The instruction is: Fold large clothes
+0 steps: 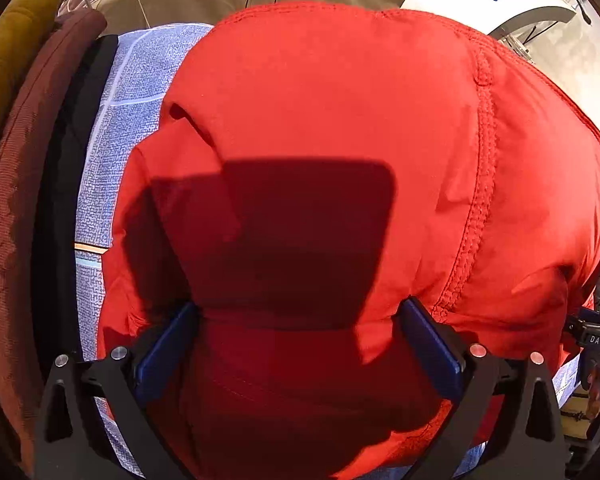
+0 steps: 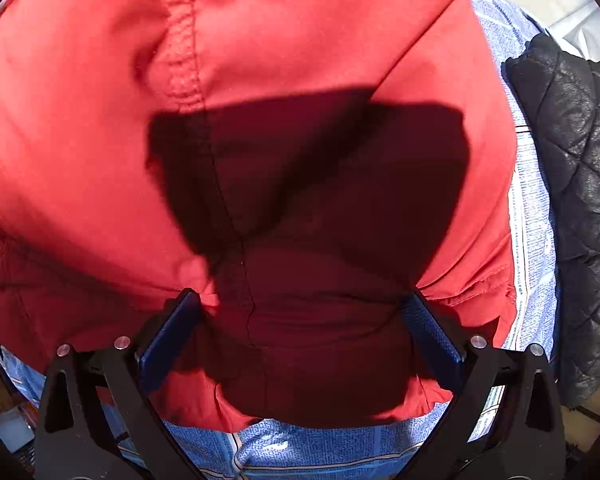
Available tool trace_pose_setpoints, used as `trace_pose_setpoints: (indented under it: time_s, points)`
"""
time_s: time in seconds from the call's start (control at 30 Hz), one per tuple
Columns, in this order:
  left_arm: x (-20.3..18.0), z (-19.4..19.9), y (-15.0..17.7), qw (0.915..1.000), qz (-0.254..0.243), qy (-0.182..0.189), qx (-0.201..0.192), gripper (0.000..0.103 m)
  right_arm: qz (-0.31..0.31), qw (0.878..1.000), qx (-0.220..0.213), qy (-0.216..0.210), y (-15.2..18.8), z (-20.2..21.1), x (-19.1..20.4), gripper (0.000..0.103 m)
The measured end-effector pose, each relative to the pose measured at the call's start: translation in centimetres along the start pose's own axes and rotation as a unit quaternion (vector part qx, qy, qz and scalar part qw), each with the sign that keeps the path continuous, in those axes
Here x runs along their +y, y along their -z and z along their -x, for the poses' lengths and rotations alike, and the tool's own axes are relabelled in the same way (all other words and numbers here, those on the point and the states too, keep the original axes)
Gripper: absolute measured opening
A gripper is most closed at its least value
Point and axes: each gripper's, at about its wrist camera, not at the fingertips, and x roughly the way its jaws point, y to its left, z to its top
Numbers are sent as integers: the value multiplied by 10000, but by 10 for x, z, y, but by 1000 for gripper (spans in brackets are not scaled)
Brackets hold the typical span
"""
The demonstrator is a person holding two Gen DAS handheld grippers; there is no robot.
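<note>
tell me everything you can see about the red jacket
The red jacket is a bright red, smooth, puffy-looking woven garment with a raised stitched seam running down it. It lies bunched and mounded on a blue patterned cloth, with creases and folds. The left gripper and right gripper each stand wide open with red fabric bulging between their blue pads, casting dark shadows on it. A black quilted garment lies beside it, apparently apart.

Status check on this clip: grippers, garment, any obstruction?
Left hand-held gripper and right hand-held gripper: open, pressed on puffy red jacket. Jacket bunched on blue patterned cloth. Black quilted garment alongside, right.
</note>
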Motion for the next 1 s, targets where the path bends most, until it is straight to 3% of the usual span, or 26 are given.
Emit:
trace_pose_setpoints:
  time_s: [0.3,0.33,0.63,1.0]
  points:
    - [-3,-17,-6,9998,-50,29,178,99,-19,9998,180,4,-7,-14,5,99]
    - [-3,-19,-7,9998,-55,31,177,99,-18,9998,200,-3,-12,-26,-11,99]
    - [-8,-24,-8,9999,-68,-32,90,99,-2,9997,225,43,-17,-39,-14,99]
    - [-16,-6,13,9990,-106,-289,-335,99,-12,9999,78,118,1,-33,-1,99]
